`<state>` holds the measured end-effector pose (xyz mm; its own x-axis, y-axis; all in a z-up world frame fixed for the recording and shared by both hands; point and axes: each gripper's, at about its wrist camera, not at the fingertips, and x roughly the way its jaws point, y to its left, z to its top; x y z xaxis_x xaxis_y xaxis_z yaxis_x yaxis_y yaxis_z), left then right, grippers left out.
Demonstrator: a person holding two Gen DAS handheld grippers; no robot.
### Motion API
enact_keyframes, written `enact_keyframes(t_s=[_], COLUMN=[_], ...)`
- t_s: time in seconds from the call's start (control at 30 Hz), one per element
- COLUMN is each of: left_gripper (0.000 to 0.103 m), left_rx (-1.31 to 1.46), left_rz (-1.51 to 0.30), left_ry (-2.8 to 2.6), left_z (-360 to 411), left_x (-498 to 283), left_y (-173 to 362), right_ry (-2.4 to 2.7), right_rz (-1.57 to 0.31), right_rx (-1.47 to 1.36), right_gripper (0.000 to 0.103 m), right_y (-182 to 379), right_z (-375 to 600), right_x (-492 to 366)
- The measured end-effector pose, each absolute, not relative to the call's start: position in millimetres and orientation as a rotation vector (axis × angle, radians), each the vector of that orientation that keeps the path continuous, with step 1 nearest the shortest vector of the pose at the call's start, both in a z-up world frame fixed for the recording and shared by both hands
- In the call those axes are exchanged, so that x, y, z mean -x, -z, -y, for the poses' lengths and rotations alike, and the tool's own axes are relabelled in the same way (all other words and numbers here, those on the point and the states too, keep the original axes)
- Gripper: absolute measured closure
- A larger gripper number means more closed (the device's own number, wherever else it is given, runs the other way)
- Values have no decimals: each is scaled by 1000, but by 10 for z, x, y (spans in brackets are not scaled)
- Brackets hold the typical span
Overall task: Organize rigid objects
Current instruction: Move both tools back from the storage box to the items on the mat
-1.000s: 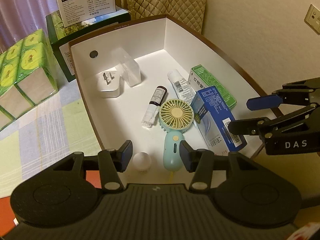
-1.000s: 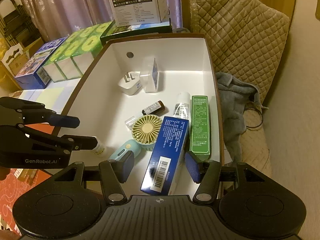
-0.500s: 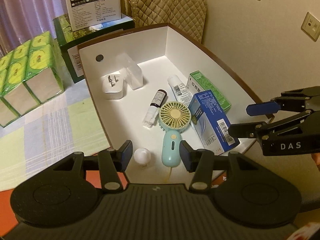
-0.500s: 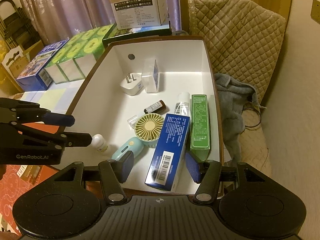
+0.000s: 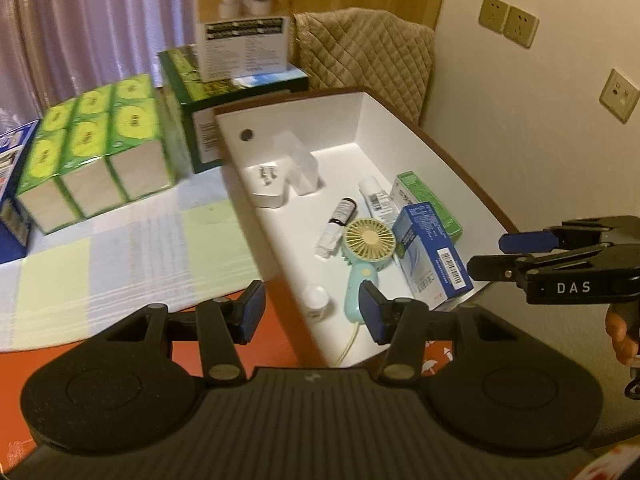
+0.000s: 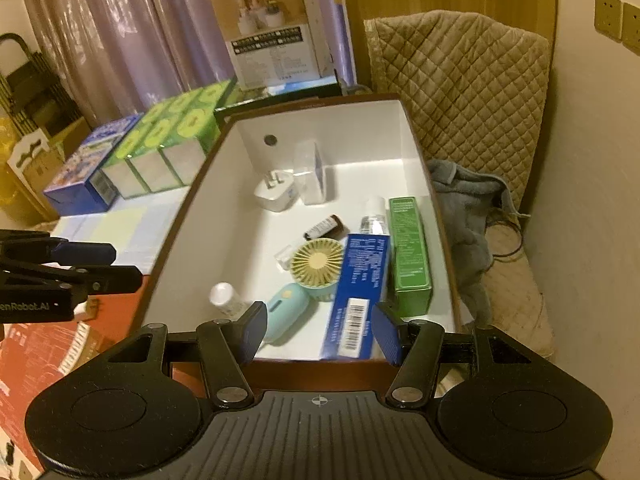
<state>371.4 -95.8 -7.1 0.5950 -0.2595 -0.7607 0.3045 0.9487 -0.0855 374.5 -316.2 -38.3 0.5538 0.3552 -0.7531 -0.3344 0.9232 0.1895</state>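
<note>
I have both grippers poised at the near end of the white box (image 6: 416, 160), pointing down into it. The left gripper (image 5: 310, 312) has its jaws apart with nothing between them; it sits over the box's left near rim. The right gripper (image 6: 320, 332) is likewise parted and empty, above the near wall.

Inside the box I see a mint handheld fan (image 6: 308, 276) lying flat, a blue carton (image 6: 360, 292) leaning beside it, and a green carton (image 6: 408, 252) along the right wall. A small white bottle (image 6: 226, 300) lies near the left wall, a dark vial (image 6: 324, 227) and a white tube (image 6: 374, 216) sit mid-box, and a white plug adapter (image 6: 276, 196) rests just beside a clear plastic case (image 6: 308, 176) towards the far end.

Green tissue packs (image 5: 92, 148) stand on the bench to the left of the box.
</note>
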Motion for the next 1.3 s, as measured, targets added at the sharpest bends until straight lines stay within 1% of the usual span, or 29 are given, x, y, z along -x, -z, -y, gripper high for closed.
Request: enact_keyframes(t_s=[0.37, 0.93, 1.3], left_gripper=[56, 56, 56], left_rx=[-3, 59, 120], left_rz=[-877, -936, -1004], left_ry=[239, 127, 31], left_z=[358, -353, -867], left_x=[-3276, -2852, -2582], left_y=[25, 211, 456], right_ry=[-477, -672, -758], right_rz=[-874, -941, -986], right_rx=[-46, 3, 61], right_gripper=[48, 48, 48], right_y=[339, 537, 727], right_z=[2829, 2000, 1451], right_x=[-3334, -2892, -2818])
